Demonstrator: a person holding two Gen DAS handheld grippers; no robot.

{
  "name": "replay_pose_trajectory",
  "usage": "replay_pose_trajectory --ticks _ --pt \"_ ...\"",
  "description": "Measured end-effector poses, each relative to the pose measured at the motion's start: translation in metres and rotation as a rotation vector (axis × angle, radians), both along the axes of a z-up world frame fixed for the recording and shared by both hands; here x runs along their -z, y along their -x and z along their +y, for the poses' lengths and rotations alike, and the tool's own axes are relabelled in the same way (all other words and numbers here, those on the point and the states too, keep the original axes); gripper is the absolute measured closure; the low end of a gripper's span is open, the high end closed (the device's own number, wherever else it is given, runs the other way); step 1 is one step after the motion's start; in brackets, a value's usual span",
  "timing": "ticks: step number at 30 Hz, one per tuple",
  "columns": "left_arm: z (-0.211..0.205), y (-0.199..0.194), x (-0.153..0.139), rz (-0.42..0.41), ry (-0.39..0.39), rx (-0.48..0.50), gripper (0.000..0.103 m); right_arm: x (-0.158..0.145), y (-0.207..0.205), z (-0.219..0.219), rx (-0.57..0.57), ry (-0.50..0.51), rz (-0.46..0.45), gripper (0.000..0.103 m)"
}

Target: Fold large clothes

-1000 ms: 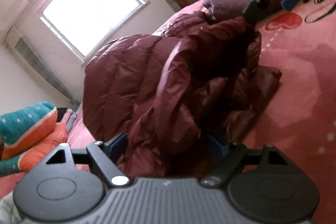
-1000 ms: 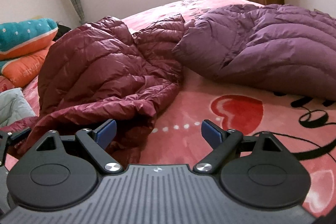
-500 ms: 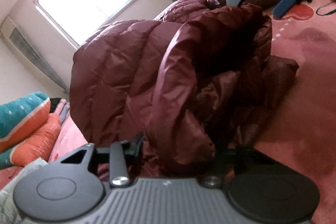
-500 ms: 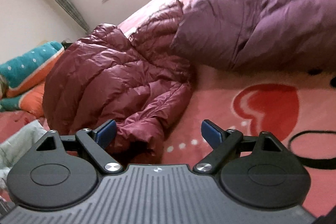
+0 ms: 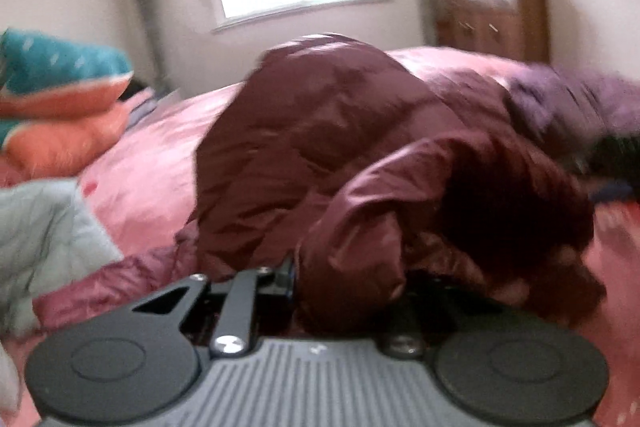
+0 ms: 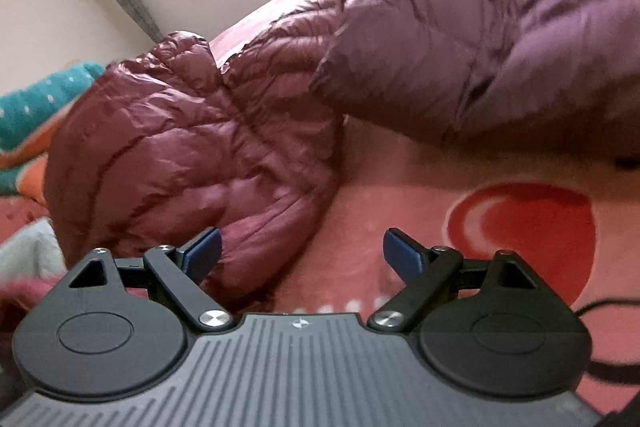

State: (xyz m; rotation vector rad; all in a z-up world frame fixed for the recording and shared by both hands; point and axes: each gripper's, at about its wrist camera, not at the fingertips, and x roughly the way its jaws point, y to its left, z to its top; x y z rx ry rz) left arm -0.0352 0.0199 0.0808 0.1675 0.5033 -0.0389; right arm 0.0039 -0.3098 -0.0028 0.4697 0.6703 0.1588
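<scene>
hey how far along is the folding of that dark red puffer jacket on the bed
Early stage. Nothing is folded: the maroon jacket lies crumpled on the bed. In hand: the left gripper has just been closing and pinches a bunched fold. The right gripper is open, empty. Spreading, folding and the purple jacket remain.

Motion blur smears the left wrist view; maroon jacket [image 5: 360, 155] folds hide the left gripper [image 5: 348, 283] fingertips.

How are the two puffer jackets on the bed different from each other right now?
The maroon jacket is a shiny dark red; the purple jacket is a duller violet. The maroon jacket is crumpled in a heap, and the left gripper is shut on a fold of it; the purple jacket lies spread out with no gripper on it. The right gripper is open beside the maroon one. Both are quilted and lie on the pink bedspread.
</scene>
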Motion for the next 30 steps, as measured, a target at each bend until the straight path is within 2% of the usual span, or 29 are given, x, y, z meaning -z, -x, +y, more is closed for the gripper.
replay_pose_trajectory --ticks 4,9,13,15,19,21,26,28,30 --pt "0.029 -0.004 -0.006 -0.004 0.106 -0.077 0.087 -0.004 0.002 0.019 -0.062 0.176 -0.045 0.0" --pt "0.053 -0.005 -0.009 -0.01 0.23 -0.124 0.087 -0.002 0.008 0.061 -0.229 0.397 -0.138 0.0" --pt "0.057 -0.005 -0.008 -0.015 0.279 -0.116 0.087 0.005 0.026 0.098 -0.388 0.58 -0.255 0.0" --pt "0.064 -0.006 -0.01 -0.018 0.301 -0.108 0.087 0.011 0.03 0.114 -0.418 0.666 -0.293 0.0" --pt "0.073 -0.008 -0.007 -0.009 0.335 -0.088 0.087 0.018 0.03 0.134 -0.458 0.756 -0.365 0.001" --pt "0.076 -0.009 -0.006 -0.003 0.344 -0.08 0.087 0.022 0.023 0.14 -0.467 0.775 -0.378 0.009" --pt "0.079 -0.014 0.0 0.023 0.345 -0.062 0.087 0.027 -0.005 0.159 -0.473 0.796 -0.408 0.021" --pt "0.08 -0.015 0.002 0.027 0.34 -0.062 0.087 0.027 -0.013 0.164 -0.487 0.792 -0.421 0.031" --pt "0.08 -0.015 0.002 0.027 0.334 -0.059 0.088 0.025 -0.018 0.163 -0.501 0.775 -0.431 0.065"
